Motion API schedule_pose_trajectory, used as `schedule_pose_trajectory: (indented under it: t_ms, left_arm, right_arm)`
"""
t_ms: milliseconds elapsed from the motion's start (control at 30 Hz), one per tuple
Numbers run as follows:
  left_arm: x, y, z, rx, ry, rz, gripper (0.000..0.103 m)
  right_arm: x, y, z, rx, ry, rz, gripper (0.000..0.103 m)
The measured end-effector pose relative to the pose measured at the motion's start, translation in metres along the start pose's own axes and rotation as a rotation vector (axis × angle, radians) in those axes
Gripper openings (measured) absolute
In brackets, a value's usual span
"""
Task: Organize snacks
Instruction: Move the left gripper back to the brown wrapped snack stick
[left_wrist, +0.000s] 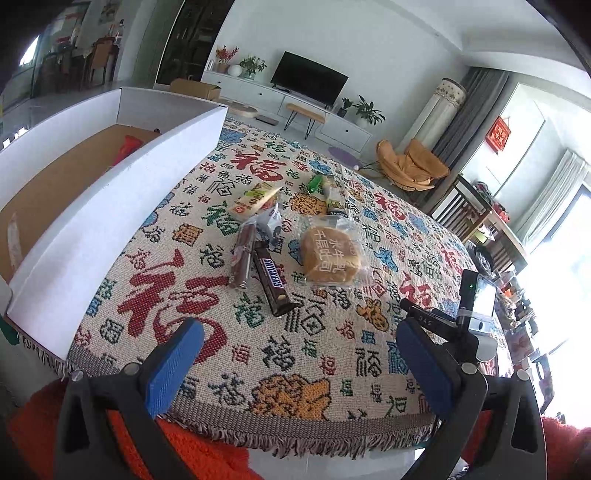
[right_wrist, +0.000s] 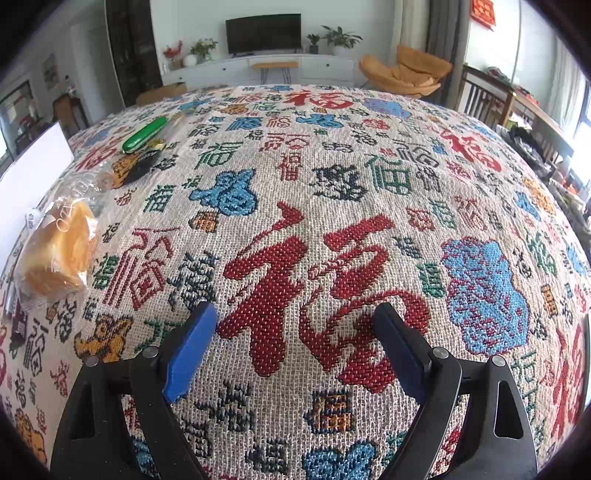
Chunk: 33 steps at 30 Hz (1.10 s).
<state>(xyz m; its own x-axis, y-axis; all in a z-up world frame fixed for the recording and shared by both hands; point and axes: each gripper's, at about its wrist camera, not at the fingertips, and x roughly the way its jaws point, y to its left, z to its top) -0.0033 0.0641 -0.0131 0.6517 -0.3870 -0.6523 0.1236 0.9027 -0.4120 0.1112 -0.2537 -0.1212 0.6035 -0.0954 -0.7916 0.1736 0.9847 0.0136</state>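
- Sorting under way, judged early: most snacks lying loose on the patterned cloth (left_wrist: 332, 369), ahead of the left gripper (left_wrist: 295, 362).
- Left gripper: jaws spread wide, nothing between the pads, aimed down toward the pile.
- Right gripper (right_wrist: 299, 343): jaws spread wide, nothing between them, only bare cloth beneath.
- Left to move, ahead of the left gripper: chocolate bar (left_wrist: 272, 282) nearest, brown wrapped bar (left_wrist: 242, 256) touching its left side, bagged bun (left_wrist: 330, 258) just right of both.
- Farther ahead: cream packet (left_wrist: 255, 199), grey-white pouch (left_wrist: 271, 221), green packet (left_wrist: 315, 183), small bottle-shaped item (left_wrist: 334, 199); contents unreadable.
- From the right gripper: bun and green packet far to its left.
- Container: white box (left_wrist: 110, 206) with brown floor, left of the left gripper, beside the pile.
- Inside the box: one red item (left_wrist: 127, 147) at the far end, a pale strip (left_wrist: 14, 240) at the near end; identity of both unclear. Remaining floor bare.
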Motion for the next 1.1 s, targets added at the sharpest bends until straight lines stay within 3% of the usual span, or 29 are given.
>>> schedule_pose_trajectory:
  t_ms: [233, 533, 900, 1100]
  left_arm:
    - [-0.018, -0.046, 0.003, 0.059, -0.069, 0.083, 0.103]
    - [-0.008, -0.073, -0.002, 0.083, 0.002, 0.145, 0.103]
    - [0.051, -0.038, -0.005, -0.04, 0.105, 0.14, 0.103]
    - [0.072, 0.001, 0.023, -0.073, 0.065, 0.234, 0.103]
  right_arm:
    - [0.0, 0.0, 0.0, 0.0, 0.0, 0.0, 0.089]
    - [0.0, 0.0, 0.0, 0.001, -0.001, 0.001, 0.089]
    - [0.0, 0.0, 0.0, 0.001, -0.001, 0.0, 0.089]
    - [0.0, 0.0, 0.0, 0.001, -0.001, 0.001, 0.089]
